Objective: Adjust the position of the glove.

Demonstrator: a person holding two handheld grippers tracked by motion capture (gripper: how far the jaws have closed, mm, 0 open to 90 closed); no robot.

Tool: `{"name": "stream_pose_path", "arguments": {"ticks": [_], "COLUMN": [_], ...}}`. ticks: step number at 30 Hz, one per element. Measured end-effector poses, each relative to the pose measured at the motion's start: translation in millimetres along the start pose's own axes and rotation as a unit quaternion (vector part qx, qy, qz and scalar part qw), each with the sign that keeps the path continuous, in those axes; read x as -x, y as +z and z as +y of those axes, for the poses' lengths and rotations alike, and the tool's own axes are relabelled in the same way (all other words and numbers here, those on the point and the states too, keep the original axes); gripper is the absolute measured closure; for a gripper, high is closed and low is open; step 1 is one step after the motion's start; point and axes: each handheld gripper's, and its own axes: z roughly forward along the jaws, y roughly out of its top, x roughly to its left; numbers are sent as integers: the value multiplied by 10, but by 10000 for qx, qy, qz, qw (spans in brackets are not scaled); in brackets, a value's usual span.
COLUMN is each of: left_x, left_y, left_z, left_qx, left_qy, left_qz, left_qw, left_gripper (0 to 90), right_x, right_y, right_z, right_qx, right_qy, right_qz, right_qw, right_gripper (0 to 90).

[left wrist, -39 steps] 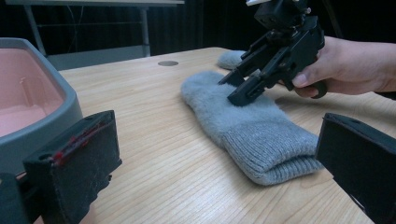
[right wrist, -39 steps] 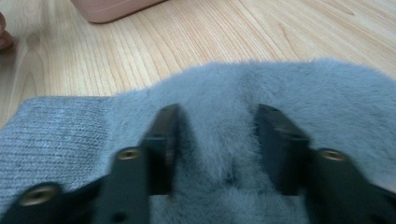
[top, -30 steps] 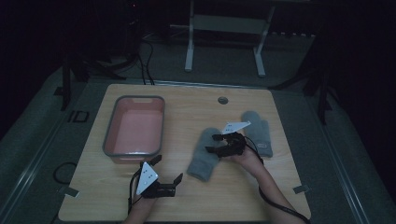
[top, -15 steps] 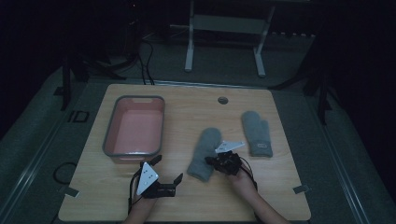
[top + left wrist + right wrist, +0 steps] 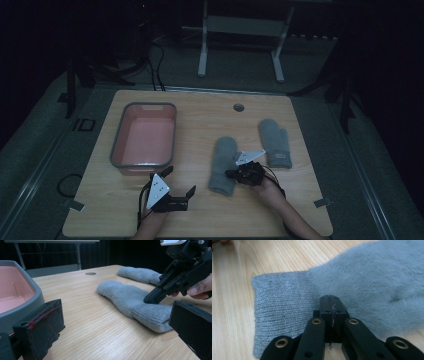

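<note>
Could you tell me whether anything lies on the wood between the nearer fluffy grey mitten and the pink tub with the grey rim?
Nothing visible does: bare wooden tabletop separates the nearer fluffy grey mitten from the pink tub with the grey rim.

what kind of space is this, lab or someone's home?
Most likely a lab or recording workspace, not a home. The wooden table stands alone in a dark room, cables trail across the floor behind it, and a metal stand sits further back. On the table lie two grey mittens and a pink bin.
</note>
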Motion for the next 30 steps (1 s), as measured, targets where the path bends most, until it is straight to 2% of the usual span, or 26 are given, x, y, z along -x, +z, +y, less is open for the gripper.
{"name": "stream_pose_path", "arguments": {"ticks": [5, 8, 9, 13, 15, 21, 23, 25, 27, 30], "left_x": [0, -1, 0, -1, -1, -2, -2, -1, -2, -2], "left_y": [1, 0, 0, 1, 1, 0, 0, 0, 0, 0], "left_z": [0, 0, 0, 0, 0, 0, 0, 0, 0, 0], "left_qx": [-1, -1, 0, -1, -4, -3, -3, -4, -4, -5], "left_qy": [-8, -2, -2, -13, -5, -15, -13, -10, -13, -12], "left_qz": [1, 1, 0, 4, 2, 8, 7, 4, 8, 8], "left_qw": [10000, 10000, 10000, 10000, 10000, 10000, 10000, 10000, 10000, 10000], "left_gripper": [2, 2, 2, 2, 2, 2, 2, 2, 2, 2], "right_x": [112, 141, 206, 255, 267, 218, 200, 178, 161, 173], "right_y": [-64, -75, -103, -135, -136, -193, -242, -304, -401, -525], "right_z": [-10, -12, -26, -46, -55, -30, -17, 1, 26, 52], "right_qx": [-183, -212, -252, -285, -254, -71, 41, 129, 341, 565], "right_qy": [-326, -380, -410, -444, -353, -289, -290, -312, -257, -131], "right_qz": [217, 306, 406, 458, 479, 407, 374, 284, 180, -72], "right_qw": [9991, 9986, 9980, 9976, 9979, 9987, 9989, 9990, 9989, 9983], "right_gripper": [900, 900, 900, 900, 900, 897, 851, 755, 607, 437]}}
